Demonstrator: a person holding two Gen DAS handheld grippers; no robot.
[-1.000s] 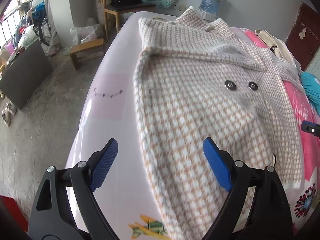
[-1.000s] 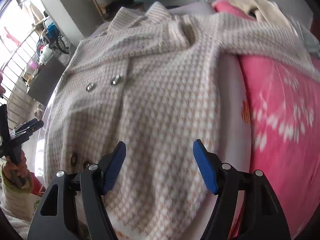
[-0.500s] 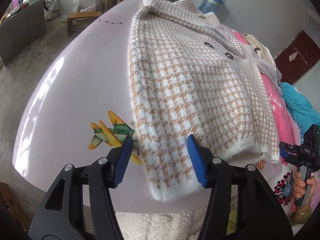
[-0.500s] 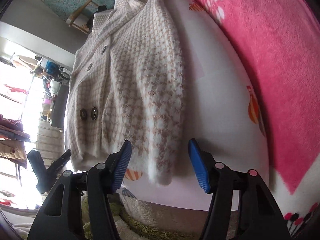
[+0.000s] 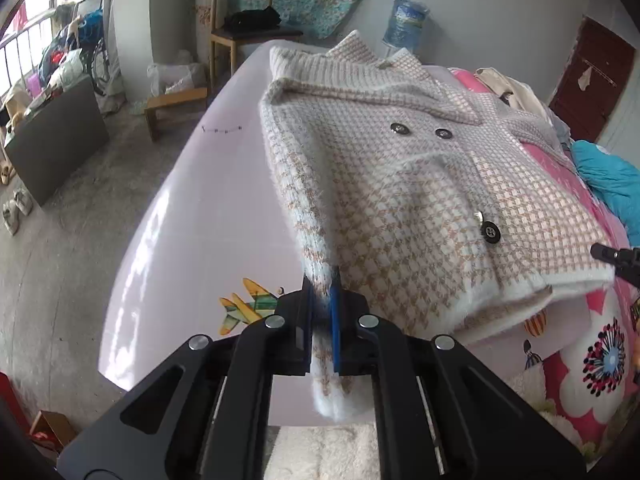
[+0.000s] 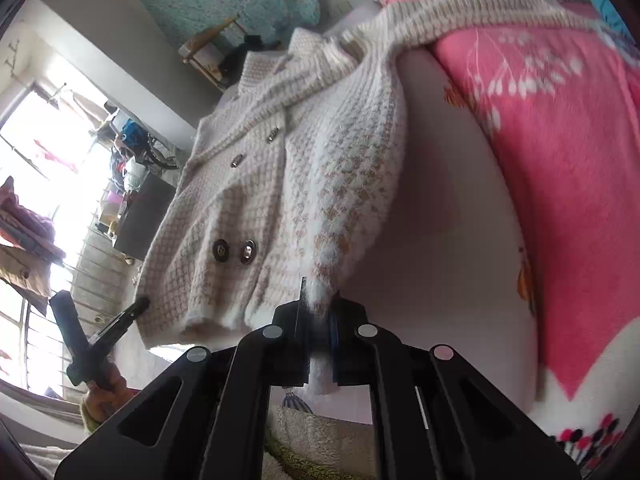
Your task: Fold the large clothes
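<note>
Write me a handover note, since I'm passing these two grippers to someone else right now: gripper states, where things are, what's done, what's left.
Left gripper: shut on the near left hem corner of the cardigan.
Right gripper: shut on the near right hem corner.
The cardigan lies buttoned, face up, collar far, on the bed; one sleeve trails over the pink blanket.
Done: both hem corners gripped.
Left: probably carry the hem toward the collar, then tidy the sleeves.

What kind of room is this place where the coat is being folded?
Most likely a lived-in bedroom at home. The checked knit coat lies on a bed with a pink flowered blanket; a wooden chair stands by the wall, and clothes hang by the window.
</note>
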